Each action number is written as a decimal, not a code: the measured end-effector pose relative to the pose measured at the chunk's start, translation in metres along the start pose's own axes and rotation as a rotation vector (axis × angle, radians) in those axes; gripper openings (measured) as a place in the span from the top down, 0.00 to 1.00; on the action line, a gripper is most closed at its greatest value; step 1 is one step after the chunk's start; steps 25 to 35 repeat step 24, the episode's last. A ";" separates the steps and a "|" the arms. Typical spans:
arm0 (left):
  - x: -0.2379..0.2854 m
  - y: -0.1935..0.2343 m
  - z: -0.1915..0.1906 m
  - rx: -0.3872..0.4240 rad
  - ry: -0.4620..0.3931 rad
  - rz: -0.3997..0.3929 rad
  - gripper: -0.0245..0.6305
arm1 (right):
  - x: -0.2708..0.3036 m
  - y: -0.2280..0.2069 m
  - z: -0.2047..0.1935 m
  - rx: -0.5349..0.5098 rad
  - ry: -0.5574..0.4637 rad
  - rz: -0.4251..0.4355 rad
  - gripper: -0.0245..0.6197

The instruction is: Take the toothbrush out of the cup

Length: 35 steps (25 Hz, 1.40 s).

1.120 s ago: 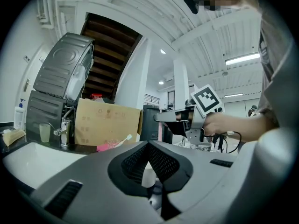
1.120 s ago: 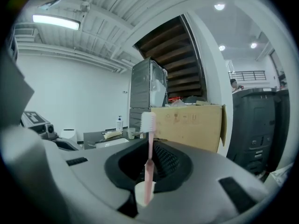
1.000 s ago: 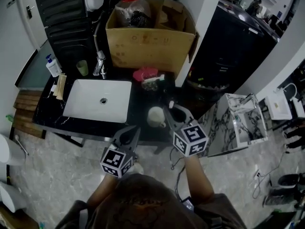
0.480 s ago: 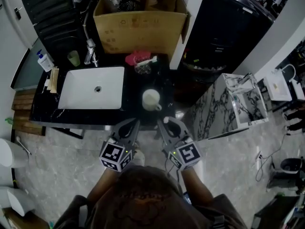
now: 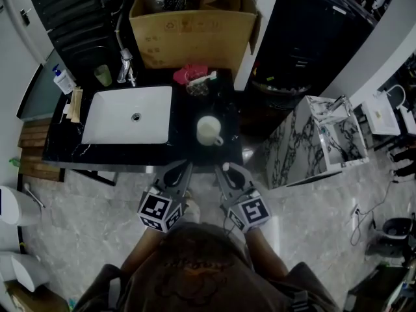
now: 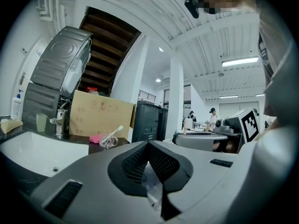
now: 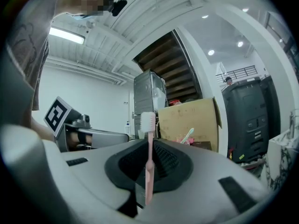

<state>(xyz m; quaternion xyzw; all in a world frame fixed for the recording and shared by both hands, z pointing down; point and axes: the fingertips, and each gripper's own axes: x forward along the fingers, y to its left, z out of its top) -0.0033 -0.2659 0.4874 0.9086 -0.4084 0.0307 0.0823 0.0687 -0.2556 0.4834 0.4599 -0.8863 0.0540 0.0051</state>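
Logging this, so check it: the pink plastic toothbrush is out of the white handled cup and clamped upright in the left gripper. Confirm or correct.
Wrong gripper. The pink plastic toothbrush is out of the white handled cup and clamped upright in the right gripper, as the right gripper view shows. In the left gripper view, the left gripper is shut on nothing.

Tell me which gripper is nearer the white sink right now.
Left. The left gripper hangs before the counter's edge near the sink's front right corner; the right gripper, holding the toothbrush, is farther right, before the cup.
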 end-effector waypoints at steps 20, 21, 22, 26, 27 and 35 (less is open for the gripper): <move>-0.005 -0.002 -0.004 -0.015 0.008 0.002 0.96 | 0.008 0.005 -0.006 0.006 0.018 0.047 0.93; -0.005 -0.002 -0.005 -0.016 0.010 0.001 0.96 | 0.009 0.005 -0.006 0.008 0.021 0.050 0.93; -0.005 -0.002 -0.005 -0.016 0.011 0.000 0.96 | 0.009 0.005 -0.007 0.009 0.025 0.052 0.93; -0.004 -0.002 -0.006 -0.017 0.012 -0.003 0.96 | 0.010 0.006 -0.008 0.012 0.030 0.058 0.93; -0.004 -0.002 -0.006 -0.017 0.012 -0.003 0.96 | 0.010 0.006 -0.008 0.012 0.030 0.058 0.93; -0.004 -0.002 -0.006 -0.017 0.012 -0.003 0.96 | 0.010 0.006 -0.008 0.012 0.030 0.058 0.93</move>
